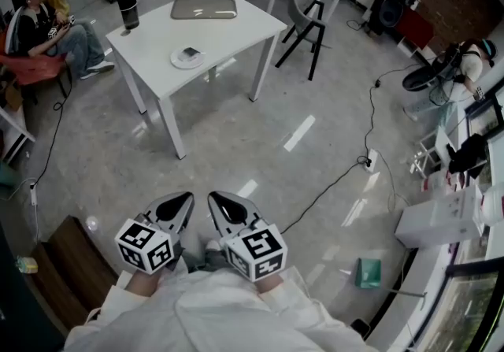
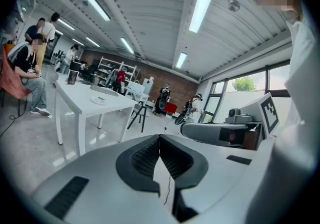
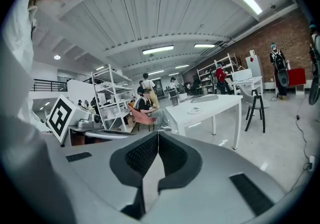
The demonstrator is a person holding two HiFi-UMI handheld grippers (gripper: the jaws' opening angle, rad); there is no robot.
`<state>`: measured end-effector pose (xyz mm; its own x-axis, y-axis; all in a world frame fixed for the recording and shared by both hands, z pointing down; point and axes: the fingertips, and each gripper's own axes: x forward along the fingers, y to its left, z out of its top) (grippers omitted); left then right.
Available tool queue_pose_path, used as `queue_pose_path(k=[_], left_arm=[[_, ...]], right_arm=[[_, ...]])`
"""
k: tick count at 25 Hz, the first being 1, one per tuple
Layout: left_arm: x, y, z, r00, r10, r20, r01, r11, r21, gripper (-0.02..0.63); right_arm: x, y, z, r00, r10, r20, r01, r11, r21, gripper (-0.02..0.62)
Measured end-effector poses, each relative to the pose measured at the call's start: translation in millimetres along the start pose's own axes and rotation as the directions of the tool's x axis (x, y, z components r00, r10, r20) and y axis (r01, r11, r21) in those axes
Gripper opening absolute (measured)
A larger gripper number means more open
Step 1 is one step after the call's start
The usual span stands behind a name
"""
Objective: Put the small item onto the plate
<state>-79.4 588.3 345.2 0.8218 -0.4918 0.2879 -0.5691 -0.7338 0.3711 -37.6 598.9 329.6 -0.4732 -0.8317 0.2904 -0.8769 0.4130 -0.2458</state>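
Note:
A white plate [image 1: 187, 58] with a small dark item [image 1: 190, 52] on it lies on the white table [image 1: 228, 31], far ahead of me. The same plate [image 2: 99, 99] [image 3: 194, 110] is tiny in both gripper views. My left gripper [image 1: 183, 203] and right gripper [image 1: 217, 202] are held side by side close to my body, well short of the table. Both are shut with nothing between the jaws, which meet at the tips [image 2: 160, 139] [image 3: 158, 136].
On the table also stand a dark tumbler [image 1: 127, 6] and a flat grey tray [image 1: 204, 9]. A person sits at the far left [image 1: 43, 24]. A black stool [image 1: 303, 31] stands right of the table. A cable [image 1: 346, 173] crosses the floor. A wooden bench [image 1: 67, 264] is at my left.

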Motion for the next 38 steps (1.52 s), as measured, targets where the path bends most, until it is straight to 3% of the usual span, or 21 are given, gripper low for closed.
queue_pose_path(k=[5, 14, 30, 38], left_arm=[[7.3, 10.6, -7.2, 0.999, 0.018, -0.029, -0.019, 0.999, -0.033, 0.011], [40.3, 51.7, 6.8, 0.999, 0.009, -0.044, -0.012, 0.998, -0.068, 0.011], [150.3, 209.7, 137.0, 0.994, -0.094, -0.061, 0.093, 0.995, -0.025, 0.011], [180.3, 245.5, 152.7, 0.985, -0.142, -0.096, 0.139, 0.99, -0.034, 0.011]], right_arm=[[8.7, -20.5, -7.6, 0.999, -0.026, -0.034, 0.03, 0.994, 0.106, 0.015], [58.1, -44.7, -2.1, 0.998, -0.017, -0.061, 0.025, 0.992, 0.127, 0.015], [241.6, -142.7, 94.6, 0.992, -0.115, -0.049, 0.12, 0.988, 0.098, 0.015], [280.4, -161.0, 114.4, 0.986, -0.161, -0.038, 0.164, 0.98, 0.114, 0.015]])
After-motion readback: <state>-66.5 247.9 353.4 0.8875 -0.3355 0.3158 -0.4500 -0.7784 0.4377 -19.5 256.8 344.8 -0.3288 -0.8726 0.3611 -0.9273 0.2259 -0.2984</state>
